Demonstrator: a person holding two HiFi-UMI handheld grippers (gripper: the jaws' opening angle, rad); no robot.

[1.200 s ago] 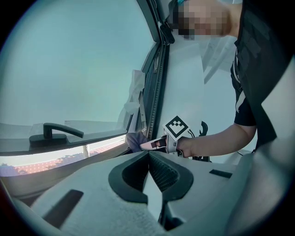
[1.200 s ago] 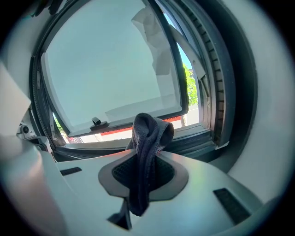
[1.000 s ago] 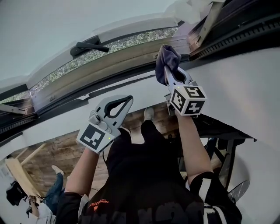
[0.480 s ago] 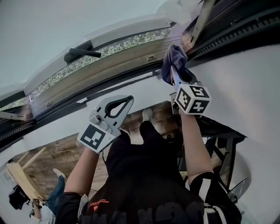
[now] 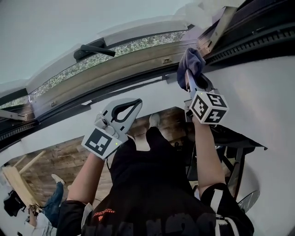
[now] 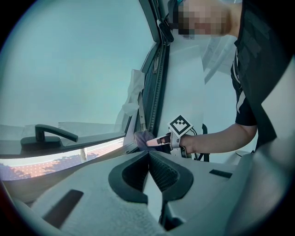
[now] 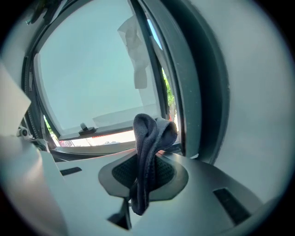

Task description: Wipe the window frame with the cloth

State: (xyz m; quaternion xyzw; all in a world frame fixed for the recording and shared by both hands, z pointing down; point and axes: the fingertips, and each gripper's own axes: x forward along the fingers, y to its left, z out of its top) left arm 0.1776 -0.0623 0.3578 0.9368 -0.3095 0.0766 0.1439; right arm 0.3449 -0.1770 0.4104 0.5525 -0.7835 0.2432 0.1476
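Note:
My right gripper point(image 5: 188, 73) is shut on a dark blue cloth point(image 5: 191, 62), which is bunched against the lower rail of the window frame point(image 5: 115, 67) close to its right corner. In the right gripper view the cloth point(image 7: 150, 136) stands folded between the jaws of the right gripper point(image 7: 146, 161), in front of the frame's upright point(image 7: 184, 92). My left gripper point(image 5: 136, 103) hangs lower and to the left over the white sill, jaws shut with nothing in them. From the left gripper view, the left gripper point(image 6: 149, 156) points towards the cloth point(image 6: 143, 137) and the right gripper point(image 6: 160, 140).
A black window handle point(image 5: 92, 50) sits on the open sash at upper left. White film point(image 5: 203, 11) hangs by the frame's top right corner. Below the white sill point(image 5: 249, 92) lie a wooden floor point(image 5: 60, 159) and a black chair frame point(image 5: 235, 161).
My right gripper has slid the cloth to the right along the frame rail, closer to the corner. The left gripper has hardly moved.

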